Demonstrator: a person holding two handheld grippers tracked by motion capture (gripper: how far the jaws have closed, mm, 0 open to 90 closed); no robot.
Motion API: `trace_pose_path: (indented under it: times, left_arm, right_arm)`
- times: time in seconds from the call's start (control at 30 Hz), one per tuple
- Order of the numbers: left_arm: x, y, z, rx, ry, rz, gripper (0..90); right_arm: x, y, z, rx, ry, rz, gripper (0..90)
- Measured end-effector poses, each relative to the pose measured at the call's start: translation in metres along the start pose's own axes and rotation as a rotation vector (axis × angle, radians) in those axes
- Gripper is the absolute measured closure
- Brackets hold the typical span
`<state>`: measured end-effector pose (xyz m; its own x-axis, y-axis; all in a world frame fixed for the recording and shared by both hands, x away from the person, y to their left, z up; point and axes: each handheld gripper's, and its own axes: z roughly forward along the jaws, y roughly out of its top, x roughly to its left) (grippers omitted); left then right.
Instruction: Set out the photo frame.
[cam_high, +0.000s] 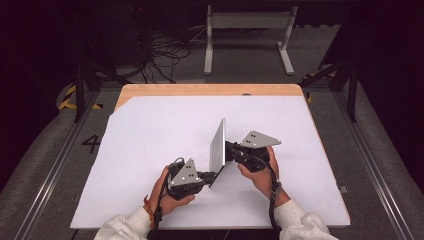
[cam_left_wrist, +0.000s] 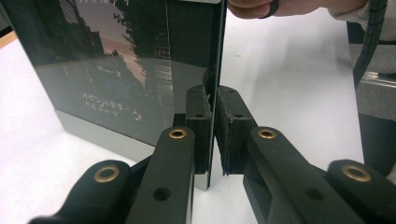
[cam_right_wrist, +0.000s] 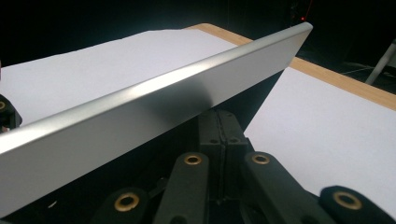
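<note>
Silver panel (cam_high: 218, 146) stands on edge, clamped by left hand-held gripper (cam_high: 214, 176) and right hand-held gripper (cam_high: 229, 150), both level.

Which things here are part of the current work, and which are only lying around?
In use:
- thin book with silver cover
- left gripper, clamped on its edge
- right gripper, shut

Not in use:
- white table sheet
- cables on floor
- white metal stand

brushed-metal panel (cam_high: 218, 145), glossy dark face, wooden table (cam_high: 210, 89)
</note>
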<state>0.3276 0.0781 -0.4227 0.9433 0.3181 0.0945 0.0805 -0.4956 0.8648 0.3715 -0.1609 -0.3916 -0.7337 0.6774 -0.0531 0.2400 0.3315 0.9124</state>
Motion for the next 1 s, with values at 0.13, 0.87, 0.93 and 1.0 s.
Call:
trace_pose_path:
  times: [0.13,0.87,0.93,1.0]
  left_arm:
    - [-0.002,0.001,0.003,0.000,-0.002,-0.002,83.7]
    - [-0.007,0.007,0.013,-0.014,-0.003,0.008,82.9]
    - [-0.007,0.007,0.013,-0.010,-0.001,0.010,83.0]
    - [-0.008,0.007,0.014,-0.008,-0.002,0.014,83.0]
  right_arm:
    - [-0.001,0.000,0.001,-0.003,0.005,0.013,90.0]
    - [-0.004,-0.003,0.001,-0.022,0.018,0.017,88.4]
    - [-0.004,-0.002,-0.001,-0.014,0.006,0.005,85.7]
    - [-0.005,-0.003,-0.002,-0.007,-0.003,-0.002,84.2]
